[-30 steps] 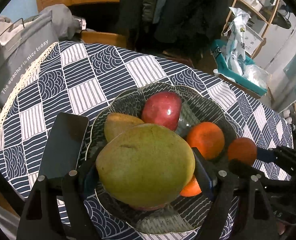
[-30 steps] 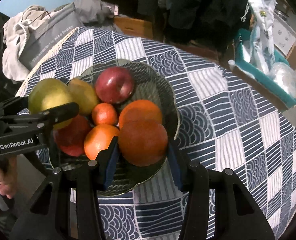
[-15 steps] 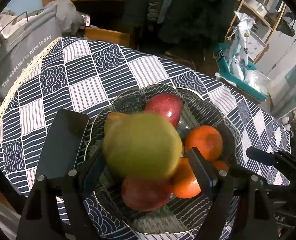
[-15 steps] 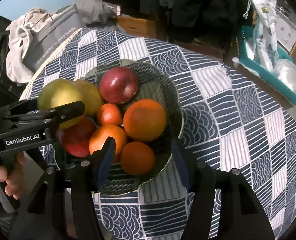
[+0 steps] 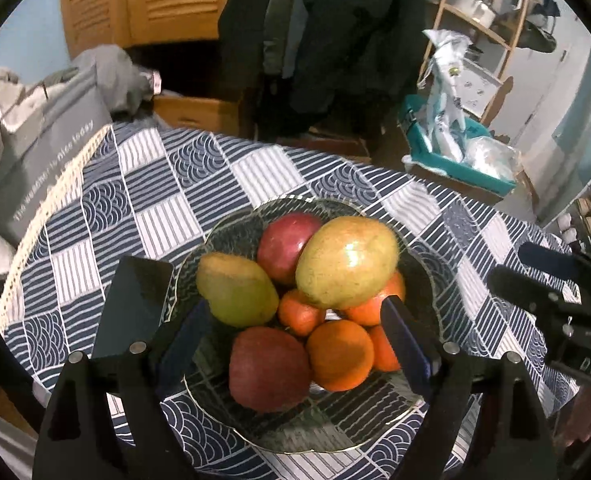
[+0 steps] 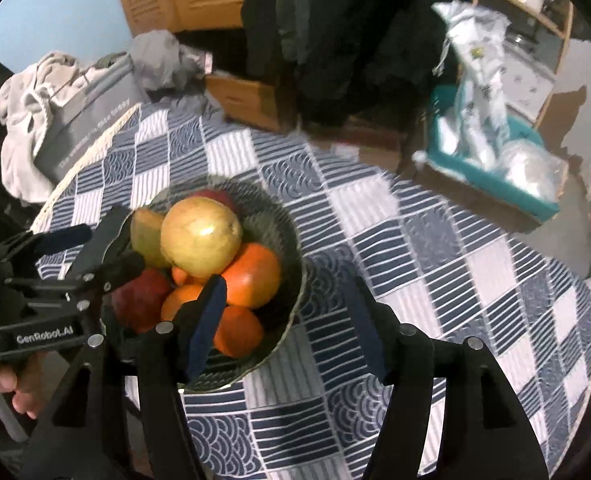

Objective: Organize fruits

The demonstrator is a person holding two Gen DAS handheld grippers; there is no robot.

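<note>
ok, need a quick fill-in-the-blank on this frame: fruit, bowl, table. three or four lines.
1. The large mango rests on top of the other fruit in the glass ____.
2. A dark phone lies on the tablecloth beside the bowl, on its ____ side in the left wrist view.
3. The tablecloth's pattern is white and ____.

Missing words: bowl; left; blue

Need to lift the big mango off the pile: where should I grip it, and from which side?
Grip the mango across its narrower middle, coming from above. It sits on top of the oranges in the bowl, so its upper flanks are exposed while neighbours crowd its underside.
</note>
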